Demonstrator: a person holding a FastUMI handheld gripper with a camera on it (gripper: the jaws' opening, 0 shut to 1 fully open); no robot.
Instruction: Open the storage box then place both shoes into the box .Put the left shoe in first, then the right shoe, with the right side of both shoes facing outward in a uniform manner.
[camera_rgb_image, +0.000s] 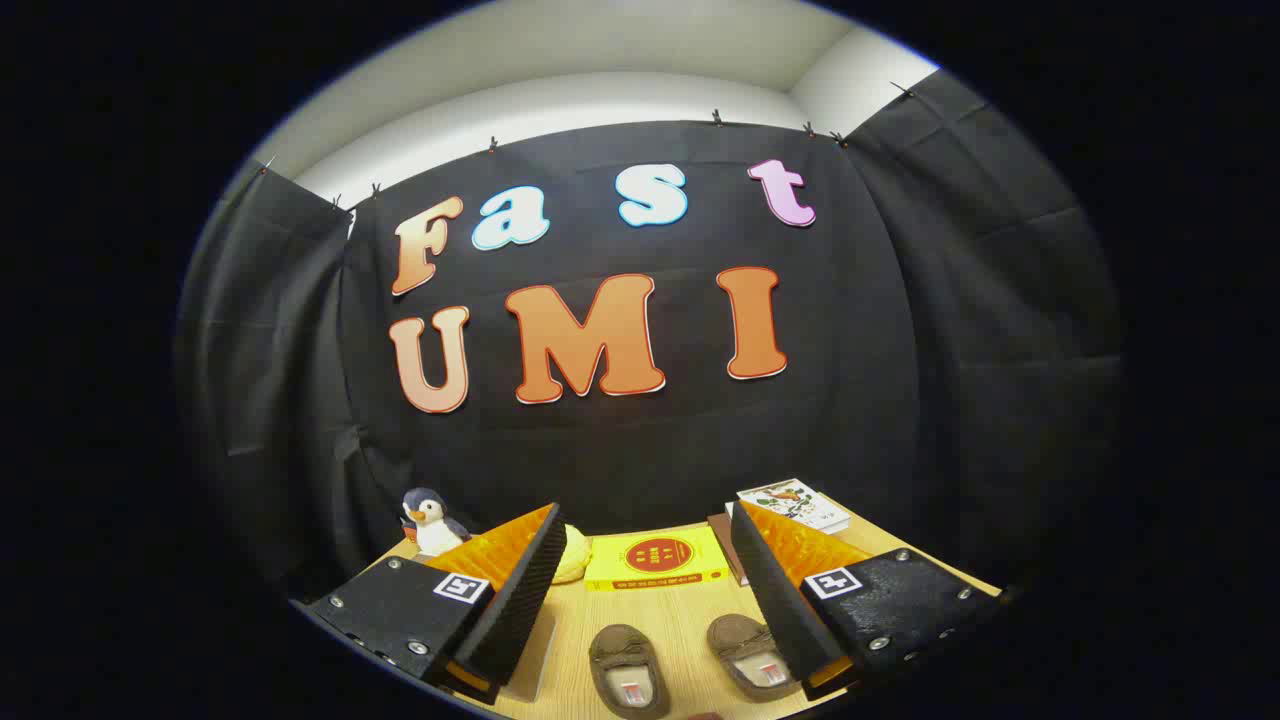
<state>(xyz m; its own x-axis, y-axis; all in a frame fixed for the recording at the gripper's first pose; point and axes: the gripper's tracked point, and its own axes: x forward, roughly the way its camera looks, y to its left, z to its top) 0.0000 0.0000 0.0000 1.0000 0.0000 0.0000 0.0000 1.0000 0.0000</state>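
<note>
Two brown slip-on shoes lie on the wooden table, low between my fingers: one shoe (627, 668) toward the left finger, the other shoe (750, 655) close against the right finger. My gripper (645, 545) is open, held above the table with a wide gap and nothing between its fingers. A pale flat edge (535, 660) shows under the left finger; I cannot tell what it is.
A yellow box with a red round mark (657, 560) lies beyond the shoes. A toy penguin (430, 522) stands at the back left, a yellow soft thing (573, 552) beside the left finger. Books (795, 505) are stacked at the back right.
</note>
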